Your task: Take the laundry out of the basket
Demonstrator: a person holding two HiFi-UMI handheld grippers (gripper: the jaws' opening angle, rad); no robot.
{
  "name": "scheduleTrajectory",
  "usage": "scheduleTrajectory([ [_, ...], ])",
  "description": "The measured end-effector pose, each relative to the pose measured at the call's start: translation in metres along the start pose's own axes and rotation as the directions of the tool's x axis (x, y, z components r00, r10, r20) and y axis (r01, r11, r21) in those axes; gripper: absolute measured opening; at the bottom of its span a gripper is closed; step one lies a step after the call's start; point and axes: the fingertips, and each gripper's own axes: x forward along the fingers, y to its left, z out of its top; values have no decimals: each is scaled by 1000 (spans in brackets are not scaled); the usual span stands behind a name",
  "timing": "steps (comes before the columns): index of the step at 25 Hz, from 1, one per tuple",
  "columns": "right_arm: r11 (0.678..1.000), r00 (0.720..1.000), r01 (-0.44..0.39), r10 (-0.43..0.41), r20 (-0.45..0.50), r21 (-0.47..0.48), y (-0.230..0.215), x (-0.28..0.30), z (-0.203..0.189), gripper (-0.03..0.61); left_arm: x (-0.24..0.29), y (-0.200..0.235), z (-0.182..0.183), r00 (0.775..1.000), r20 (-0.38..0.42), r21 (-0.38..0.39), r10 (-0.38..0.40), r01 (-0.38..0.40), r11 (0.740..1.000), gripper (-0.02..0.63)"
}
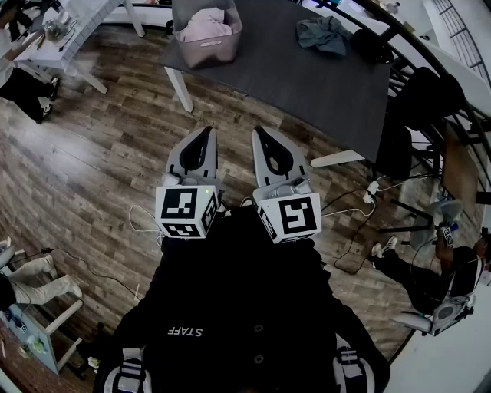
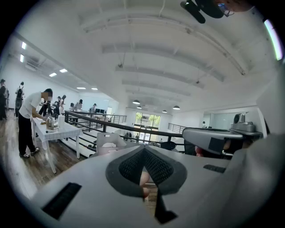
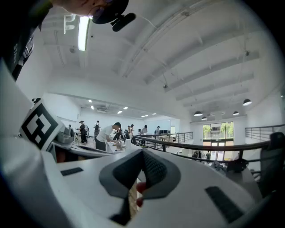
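A pale laundry basket [image 1: 207,34] stands on the near-left corner of the grey table [image 1: 307,84], with pink and white laundry [image 1: 205,23] piled in it. A blue-grey cloth [image 1: 324,34] lies loose on the table farther right. My left gripper [image 1: 205,132] and right gripper [image 1: 259,132] are side by side close to my body, over the wooden floor and short of the table. Both have their jaws together with nothing in them. In the left gripper view the basket [image 2: 107,143] shows beyond the shut left gripper [image 2: 143,150]. The right gripper [image 3: 142,153] points toward the railing.
A dark bundle [image 1: 374,46] lies at the table's far right. Dark chairs [image 1: 418,107] stand along its right side. Cables and a power strip [image 1: 370,192] trail on the floor to the right. A white table [image 1: 57,38] with a person beside it is at far left. A railing [image 2: 133,129] runs behind the grey table.
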Motion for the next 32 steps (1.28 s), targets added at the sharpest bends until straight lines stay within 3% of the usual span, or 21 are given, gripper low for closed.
scheduleTrajectory([
  [10, 999, 1000, 31, -31, 4, 9, 5, 11, -3, 14, -2, 17, -1, 1000, 1, -1, -5, 5, 1000, 0],
  [24, 995, 999, -27, 30, -33, 95, 41, 47, -30, 14, -19, 87, -29, 995, -46, -43, 89, -91, 995, 0],
  [32, 992, 998, -11, 20, -67, 123, 13, 81, -47, 14, 20, 105, -30, 990, -70, -34, 120, -122, 992, 0],
])
